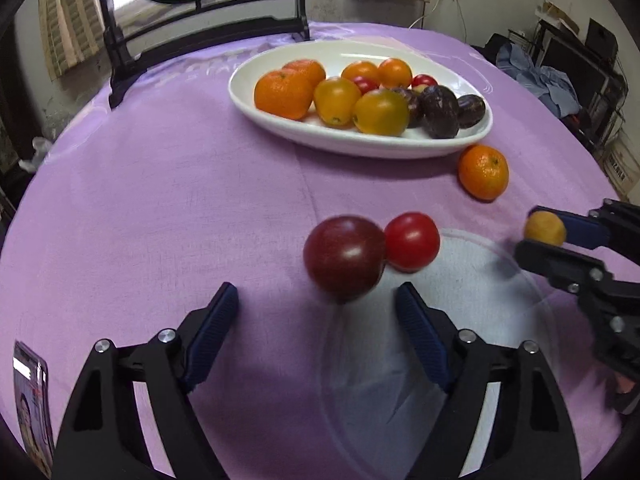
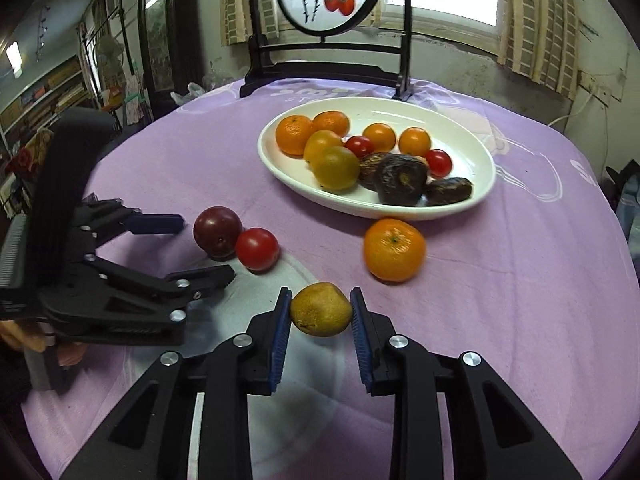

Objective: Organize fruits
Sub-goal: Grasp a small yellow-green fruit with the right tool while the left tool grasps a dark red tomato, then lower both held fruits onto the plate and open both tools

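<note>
We are over the surface [image 1: 160, 184] with its purple cloth, and both hands are working at once. The right gripper [image 2: 321, 310] has its fingers clenched on the small yellow fruit [image 2: 321, 310], one blue pad pressed to each side, the fruit sitting right at the fingertips with its slightly longer axis running across from pad to pad. It looks lifted clear of the cloth, though we cannot be sure from here.

Now the left gripper [image 1: 318, 300]: its fingers stand apart and hold nothing. The dark plum [image 1: 345, 258] lies just ahead of the fingertips, a touch toward the right finger rather than dead centre between them. It is round, so no long axis to line up with. Touching its far right side is the red tomato [image 1: 412, 241], and that is the relation we judge the coming move turns on: the right finger has to slide in on the side where plum and tomato meet, so a close there may nudge the tomato.

The left hand is plainly the nearer one to the plum; the right is busy and off to the side.

Beyond both pairs of fingers sits the white plate [image 1: 256, 68], already loaded with oranges, tomatoes and dark fruit, with one loose orange [image 1: 483, 172] just beside its near rim. For the held yellow fruit, the plate lies ahead and slightly right of the right fingers, past that loose orange.
</note>
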Action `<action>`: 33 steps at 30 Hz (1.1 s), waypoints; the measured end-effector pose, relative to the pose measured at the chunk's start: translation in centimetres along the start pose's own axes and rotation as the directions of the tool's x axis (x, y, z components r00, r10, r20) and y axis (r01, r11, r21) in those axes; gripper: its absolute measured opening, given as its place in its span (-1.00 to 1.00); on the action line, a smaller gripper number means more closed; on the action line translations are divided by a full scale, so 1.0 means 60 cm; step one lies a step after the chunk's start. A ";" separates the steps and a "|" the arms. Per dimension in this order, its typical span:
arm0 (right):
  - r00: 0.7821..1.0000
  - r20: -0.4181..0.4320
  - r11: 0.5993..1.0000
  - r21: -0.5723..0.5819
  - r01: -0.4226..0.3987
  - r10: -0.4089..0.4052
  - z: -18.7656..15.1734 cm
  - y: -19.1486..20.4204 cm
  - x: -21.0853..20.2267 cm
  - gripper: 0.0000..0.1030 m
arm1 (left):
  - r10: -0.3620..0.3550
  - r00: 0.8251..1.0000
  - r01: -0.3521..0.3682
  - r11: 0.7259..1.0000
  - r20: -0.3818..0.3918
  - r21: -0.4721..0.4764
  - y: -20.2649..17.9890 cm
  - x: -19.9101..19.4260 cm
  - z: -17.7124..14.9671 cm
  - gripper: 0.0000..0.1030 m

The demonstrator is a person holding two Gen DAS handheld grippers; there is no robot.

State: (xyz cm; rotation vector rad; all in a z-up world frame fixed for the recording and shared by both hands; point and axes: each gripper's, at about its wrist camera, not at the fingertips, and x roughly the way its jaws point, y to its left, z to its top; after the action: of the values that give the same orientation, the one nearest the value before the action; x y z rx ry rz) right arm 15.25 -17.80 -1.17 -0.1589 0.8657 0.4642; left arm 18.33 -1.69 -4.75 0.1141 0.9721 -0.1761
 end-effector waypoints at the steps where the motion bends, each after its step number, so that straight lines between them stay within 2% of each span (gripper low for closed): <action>1: 1.000 0.002 1.000 0.012 -0.007 0.007 -0.003 -0.006 -0.004 -0.42 | -0.013 1.000 0.013 1.000 -0.002 0.009 -0.003 0.002 0.004 0.35; 4: 1.000 0.009 0.999 0.033 -0.015 0.014 -0.009 -0.017 -0.009 -0.42 | -0.026 1.000 0.026 0.999 -0.003 0.018 -0.008 0.003 0.014 0.02; 5: 1.000 0.011 0.999 0.037 -0.016 0.016 -0.008 -0.018 -0.010 -0.42 | -0.028 1.000 0.028 0.999 0.000 0.027 -0.010 0.003 0.016 -0.21; 6: 1.000 0.014 0.999 0.040 -0.018 0.017 -0.008 -0.019 -0.011 -0.42 | -0.036 0.999 0.036 0.999 0.006 0.035 -0.012 0.001 0.017 -0.27; 11: 0.999 0.048 0.999 0.042 -0.023 0.021 -0.004 -0.019 -0.029 -0.42 | -0.031 0.999 0.030 0.999 0.020 0.028 -0.008 -0.023 0.017 -0.27; 14: 0.996 0.086 0.999 0.047 -0.016 0.012 0.007 -0.025 -0.049 -0.42 | -0.043 0.997 0.041 0.999 0.060 0.027 -0.003 -0.059 0.026 -0.27; 20: 0.989 0.146 0.999 0.038 0.014 -0.019 0.048 -0.041 -0.079 -0.42 | -0.079 0.984 0.076 0.997 0.162 0.020 -0.004 -0.129 0.077 -0.27; 23: 0.984 0.175 0.999 0.030 0.026 -0.030 0.072 -0.047 -0.087 -0.42 | -0.089 0.977 0.087 0.996 0.196 0.020 -0.010 -0.143 0.104 -0.27; 28: 0.980 0.194 0.999 0.034 0.040 -0.045 0.117 -0.063 -0.067 -0.42 | -0.102 0.979 0.100 0.995 0.178 0.017 -0.026 -0.117 0.160 -0.27; 33: 0.987 0.148 0.996 0.076 0.053 -0.064 0.168 -0.093 0.013 -0.42 | -0.099 0.984 0.104 0.994 0.146 -0.027 -0.029 -0.050 0.211 -0.27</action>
State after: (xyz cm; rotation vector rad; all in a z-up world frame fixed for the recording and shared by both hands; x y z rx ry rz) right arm 25.23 -19.28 4.47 -0.0822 0.7269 0.3843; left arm 26.58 -5.34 4.79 0.0199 0.8363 -0.2579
